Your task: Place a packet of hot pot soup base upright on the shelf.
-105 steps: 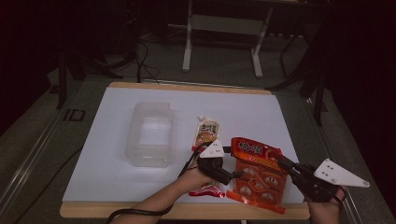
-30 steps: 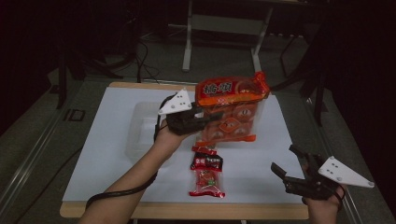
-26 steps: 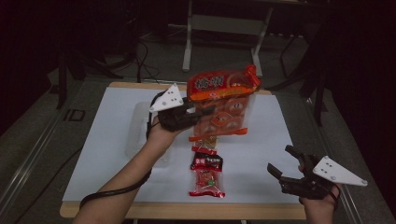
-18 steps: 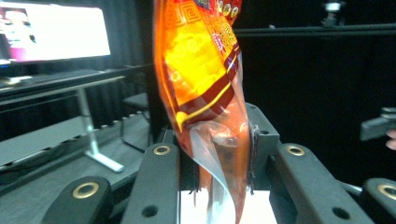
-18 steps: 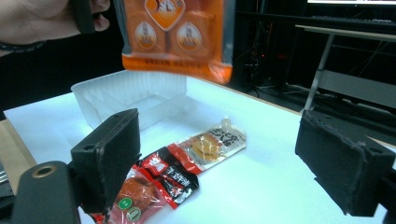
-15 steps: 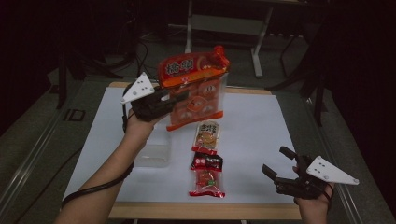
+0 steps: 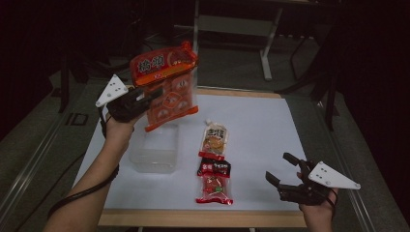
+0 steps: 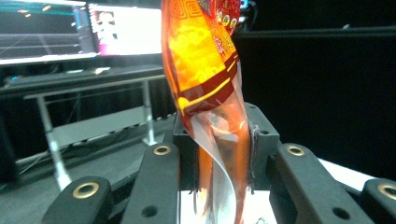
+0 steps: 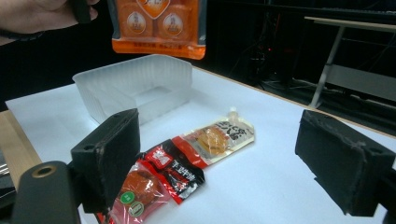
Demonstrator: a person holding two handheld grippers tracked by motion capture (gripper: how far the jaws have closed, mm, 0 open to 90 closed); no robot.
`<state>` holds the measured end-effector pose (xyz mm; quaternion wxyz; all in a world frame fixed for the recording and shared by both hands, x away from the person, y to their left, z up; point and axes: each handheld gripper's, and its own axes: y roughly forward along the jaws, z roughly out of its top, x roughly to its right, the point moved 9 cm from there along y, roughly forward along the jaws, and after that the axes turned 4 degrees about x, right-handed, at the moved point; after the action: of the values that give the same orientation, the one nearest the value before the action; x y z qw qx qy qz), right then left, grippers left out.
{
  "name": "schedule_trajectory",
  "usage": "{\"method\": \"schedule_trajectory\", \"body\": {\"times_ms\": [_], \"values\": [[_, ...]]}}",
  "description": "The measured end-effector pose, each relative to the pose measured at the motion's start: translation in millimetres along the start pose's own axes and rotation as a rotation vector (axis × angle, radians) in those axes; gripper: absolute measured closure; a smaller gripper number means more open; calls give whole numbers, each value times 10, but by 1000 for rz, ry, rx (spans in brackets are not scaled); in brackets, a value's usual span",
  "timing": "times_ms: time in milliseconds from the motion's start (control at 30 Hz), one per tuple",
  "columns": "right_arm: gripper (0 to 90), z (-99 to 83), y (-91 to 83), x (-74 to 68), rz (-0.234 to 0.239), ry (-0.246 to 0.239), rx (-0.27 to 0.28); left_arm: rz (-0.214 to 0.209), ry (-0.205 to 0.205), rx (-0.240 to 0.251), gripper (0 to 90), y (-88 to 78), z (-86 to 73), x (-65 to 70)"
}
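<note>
Black jaws of my right gripper [image 7: 285, 175] stand released at five o'clock near two packets [image 7: 214, 181] still on the table [image 7: 270, 125], while my left gripper [image 7: 147, 99] at ten o'clock pinches the orange snack bag [image 7: 167, 89] above the unfilled clear tray [image 7: 153, 150].

On the white sheet [image 7: 270, 125] covering your wooden-edged table [image 7: 203, 218], two packets lie in a line. The far one is a pale, clear-fronted snack sachet with a brown morsel inside [image 7: 214, 140]; the near one is a red and black snack packet [image 7: 214, 182], its black end just touching the sachet. Beyond the table you have a grey metal stand with splayed feet [image 7: 232, 29] on the dark floor, and lit monitor screens [image 8: 79, 25] glow at the back.
</note>
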<state>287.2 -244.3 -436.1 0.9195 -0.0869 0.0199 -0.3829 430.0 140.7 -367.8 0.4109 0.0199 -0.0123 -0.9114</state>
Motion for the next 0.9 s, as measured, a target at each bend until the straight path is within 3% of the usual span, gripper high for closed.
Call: {"method": "schedule_trajectory", "body": {"times_ms": [167,467,900], "values": [[140,-35,30,2,3,1,-5,44,-17,-23,717,-75,-213,-178],[140,-75,62,-4,9,-7,-19,111,-53,-42,717,-125,-473,-323],[140,-78,53,-12,12,-12,-20,141,-102,-62,717,-98,-691,-441]]}}
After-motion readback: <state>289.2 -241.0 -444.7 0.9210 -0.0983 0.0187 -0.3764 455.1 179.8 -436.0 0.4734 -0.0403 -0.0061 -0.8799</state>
